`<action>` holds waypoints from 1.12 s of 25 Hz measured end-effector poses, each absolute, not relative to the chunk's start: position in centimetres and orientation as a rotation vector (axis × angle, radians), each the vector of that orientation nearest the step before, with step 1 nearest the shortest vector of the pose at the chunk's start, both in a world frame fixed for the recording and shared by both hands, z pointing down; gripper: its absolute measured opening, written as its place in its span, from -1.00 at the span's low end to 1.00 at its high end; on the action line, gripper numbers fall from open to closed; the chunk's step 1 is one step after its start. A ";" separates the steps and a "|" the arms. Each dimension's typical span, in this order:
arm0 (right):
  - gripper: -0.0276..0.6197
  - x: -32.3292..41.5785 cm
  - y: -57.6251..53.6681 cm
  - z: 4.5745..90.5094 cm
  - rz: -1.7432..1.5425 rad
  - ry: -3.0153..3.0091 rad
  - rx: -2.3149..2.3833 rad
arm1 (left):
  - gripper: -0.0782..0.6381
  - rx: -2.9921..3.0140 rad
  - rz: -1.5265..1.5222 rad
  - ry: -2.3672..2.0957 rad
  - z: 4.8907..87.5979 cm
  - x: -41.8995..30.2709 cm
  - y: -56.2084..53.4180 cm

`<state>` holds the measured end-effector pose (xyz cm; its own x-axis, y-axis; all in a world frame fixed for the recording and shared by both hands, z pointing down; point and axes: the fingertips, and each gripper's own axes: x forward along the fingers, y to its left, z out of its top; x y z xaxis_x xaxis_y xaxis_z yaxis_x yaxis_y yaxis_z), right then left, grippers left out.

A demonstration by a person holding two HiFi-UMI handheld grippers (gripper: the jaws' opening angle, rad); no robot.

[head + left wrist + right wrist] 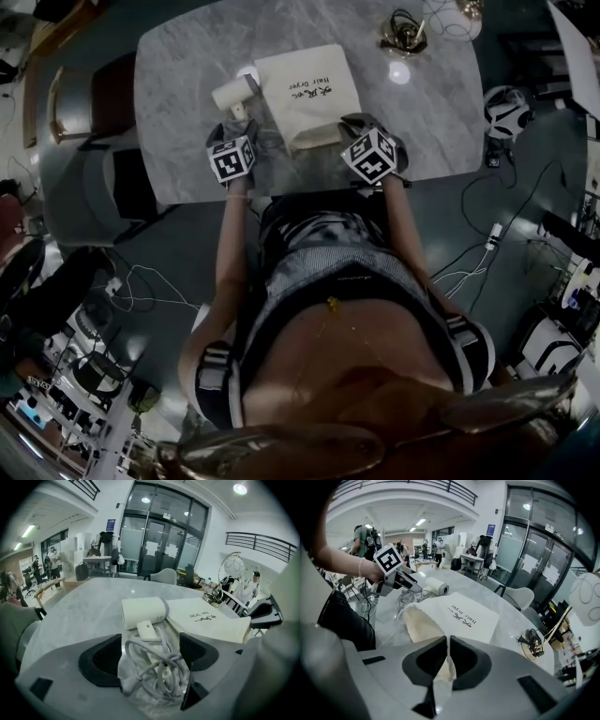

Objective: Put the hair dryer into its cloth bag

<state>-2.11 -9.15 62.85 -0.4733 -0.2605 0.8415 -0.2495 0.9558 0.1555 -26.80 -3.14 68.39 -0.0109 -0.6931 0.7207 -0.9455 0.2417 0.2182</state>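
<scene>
Between the left jaws: the left gripper (pixel 152 657) stands open, its pads apart. A loose, tangled coil of pale grey power cord (pixel 157 672) lies between them, along with the end of the dryer's handle; nothing is pinched.
Right gripper: the right gripper (pixel 447 660) is clamped shut on a fold of the bag's near rim, lifting that edge a little.
Hair dryer: the white, short-barrelled plastic hair dryer (pixel 143 612) lies on its side on the grey marble table (pixel 178 94). It is just beside the bag's left edge and its handle points back toward the left gripper.
Handling: the body looks rigid, smooth and moderately light, so the pads may slip on the barrel. The flat handle seems the surest place to grip. The cord is limp and springy and will likely trail and snag at the opening unless it is gathered with the handle.
Bag: the cream cloth bag with black lettering (pixel 459 616) is soft and floppy and will not hold its mouth open unaided. It lies flat, mouth toward the person, and appears empty.
Beyond: a gold wire stand holding a black cable (pixel 533 644) sits well apart, clear of the work.
</scene>
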 end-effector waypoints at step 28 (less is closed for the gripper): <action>-0.68 -2.0 -9.2 63.3 0.033 -2.058 0.360 | 0.28 1.348 0.721 -1.609 74.4 -27.1 -7.0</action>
<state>-2.05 -9.23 63.30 -0.4516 -0.2402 0.8593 -0.2680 0.9551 0.1262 -27.05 -6.97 74.39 -0.0124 -0.4472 0.8944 -0.9653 0.2388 0.1061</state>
